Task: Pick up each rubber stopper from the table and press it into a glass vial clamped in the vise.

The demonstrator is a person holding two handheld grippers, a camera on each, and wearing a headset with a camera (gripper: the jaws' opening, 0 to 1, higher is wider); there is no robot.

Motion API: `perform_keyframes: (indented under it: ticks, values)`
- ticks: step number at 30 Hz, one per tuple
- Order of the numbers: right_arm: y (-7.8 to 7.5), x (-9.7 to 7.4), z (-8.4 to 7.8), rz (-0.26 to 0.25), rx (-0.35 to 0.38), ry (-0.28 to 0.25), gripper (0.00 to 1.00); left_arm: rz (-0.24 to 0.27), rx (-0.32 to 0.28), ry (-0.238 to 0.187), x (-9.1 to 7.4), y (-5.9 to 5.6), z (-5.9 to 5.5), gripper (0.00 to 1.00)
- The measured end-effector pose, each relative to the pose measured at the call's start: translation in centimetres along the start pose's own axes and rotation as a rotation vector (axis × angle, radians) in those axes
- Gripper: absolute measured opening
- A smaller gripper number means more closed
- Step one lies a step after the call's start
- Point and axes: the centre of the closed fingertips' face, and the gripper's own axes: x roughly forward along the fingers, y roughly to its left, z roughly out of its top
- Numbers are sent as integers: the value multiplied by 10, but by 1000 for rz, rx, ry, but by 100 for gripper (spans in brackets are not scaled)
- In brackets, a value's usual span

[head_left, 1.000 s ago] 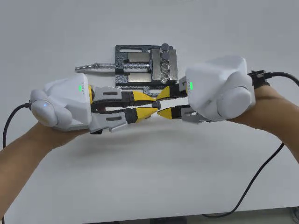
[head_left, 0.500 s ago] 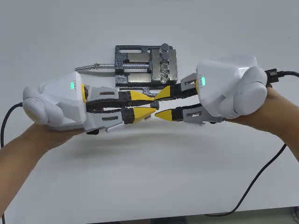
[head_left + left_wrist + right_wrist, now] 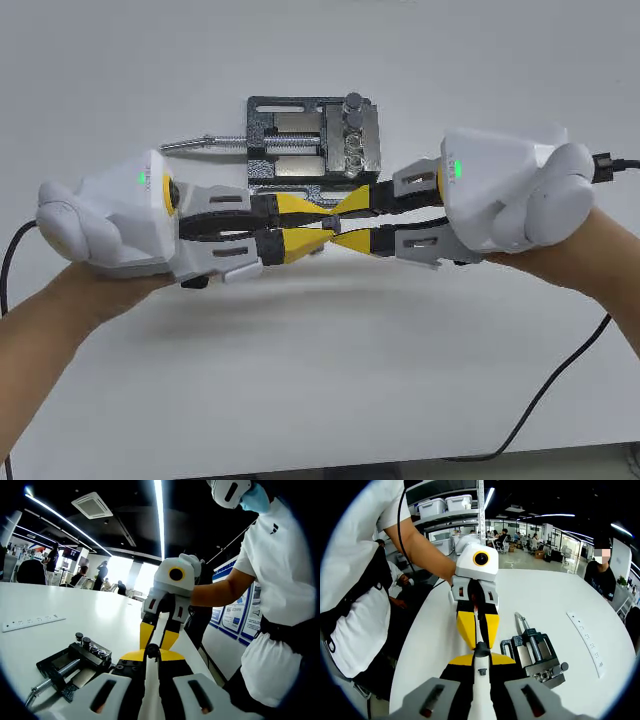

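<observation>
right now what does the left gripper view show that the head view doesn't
The left gripper view adds the white power strip on the table, the person's white shirt, and people beyond under ceiling lights. The head view adds the person's forearms and a trailing cable. Shared: the vise with its vials, and the left gripper and right gripper tip to tip, apparently shut on a small dark stopper.

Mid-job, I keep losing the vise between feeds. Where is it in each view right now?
Head view: vise upper centre, on the table beyond the stopper.
Left gripper view: vise lower left, its screw handle toward the bottom edge.
Right gripper view: vise lower right, screw handle pointing up the picture.
Shared landmark: the stopper, pinched tip to tip between left gripper and right gripper, near the middle of each view.
</observation>
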Motion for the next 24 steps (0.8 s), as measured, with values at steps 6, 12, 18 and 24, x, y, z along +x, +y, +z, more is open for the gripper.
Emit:
perform_keyframes:
  ticks: [6, 12, 18, 24]
  values:
    - [1, -4, 5, 5, 23, -27, 10, -9, -21, -15, 0, -2, 4, 4]
    - [2, -5, 6, 4, 13, -27, 9, -15, -33, -16, 0, -3, 4, 4]
    - [1, -7, 7, 4, 8, -27, 9, -19, -43, -8, 0, -3, 2, 4]
    - [1, -9, 5, 4, -2, -16, 7, -18, -43, 1, 1, -2, 1, 4]
